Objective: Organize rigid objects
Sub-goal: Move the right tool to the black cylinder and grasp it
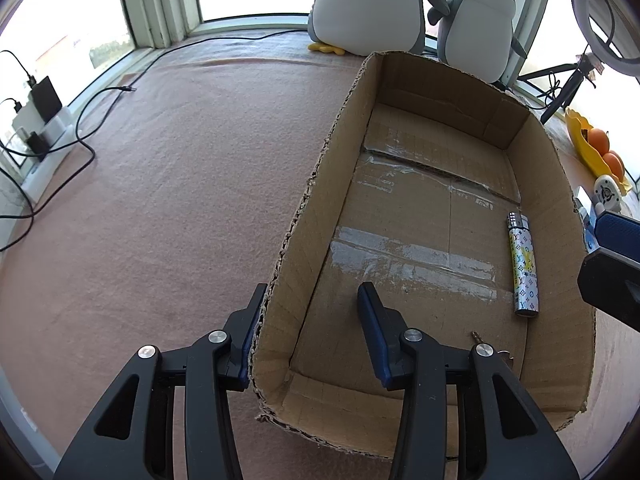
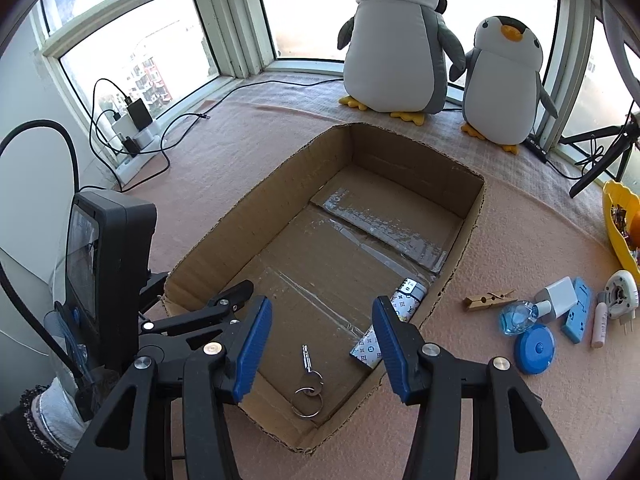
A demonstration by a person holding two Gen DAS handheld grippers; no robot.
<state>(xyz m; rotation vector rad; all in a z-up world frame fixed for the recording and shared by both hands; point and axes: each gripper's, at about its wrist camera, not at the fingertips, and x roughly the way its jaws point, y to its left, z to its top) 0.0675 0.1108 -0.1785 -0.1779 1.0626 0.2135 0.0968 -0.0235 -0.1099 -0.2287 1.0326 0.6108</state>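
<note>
An open cardboard box (image 1: 320, 200) (image 2: 256, 200) lies on the pink cloth. On its floor are a patterned lighter (image 1: 522, 264) (image 2: 365, 350) along the right wall and a key on a ring (image 2: 308, 380) (image 1: 476, 336) at the near end. My left gripper (image 1: 313, 292) straddles the box's left wall, one finger outside against it and the other inside, well apart from the cardboard. My right gripper (image 2: 321, 304) hovers open over the near end, above the key, with nothing between its pads. Its right finger hides the lighter's middle.
Right of the box lie a wooden clothespin (image 2: 488, 300), a blue tape measure (image 2: 534, 346), a white charger (image 2: 558, 294), a small blue bottle (image 2: 516, 316) and other small items. A yellow fruit tray (image 2: 620, 224) sits beyond. Two plush penguins (image 2: 396, 40) stand behind; cables and a power strip (image 2: 132, 128) lie left.
</note>
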